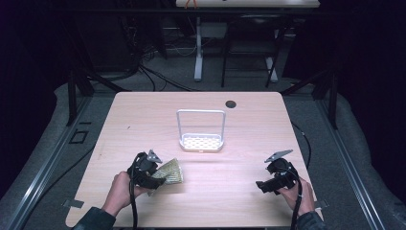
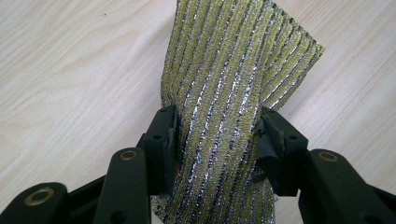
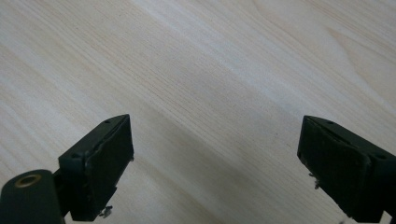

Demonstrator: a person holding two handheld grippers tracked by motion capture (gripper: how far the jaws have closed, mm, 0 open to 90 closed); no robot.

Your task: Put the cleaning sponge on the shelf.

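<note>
A yellow-green scouring pad [image 2: 233, 88] with glittery silver stripes is pinched between the two black jaws of my left gripper [image 2: 217, 135], which is shut on it. In the high view the pad [image 1: 172, 171] sticks out to the right of the left gripper [image 1: 160, 181], low over the wooden table [image 1: 143, 120] at its front left. My right gripper [image 1: 261, 184] hangs over the front right of the table, jaws wide apart. In the right gripper view its jaws [image 3: 215, 163] stand open over bare wood with nothing between them.
A white wire rack [image 1: 201, 130] with a perforated base stands upright at the table's middle. A dark round hole [image 1: 231, 104] marks the far edge. Beyond the table are dark floor, cables and another desk's legs.
</note>
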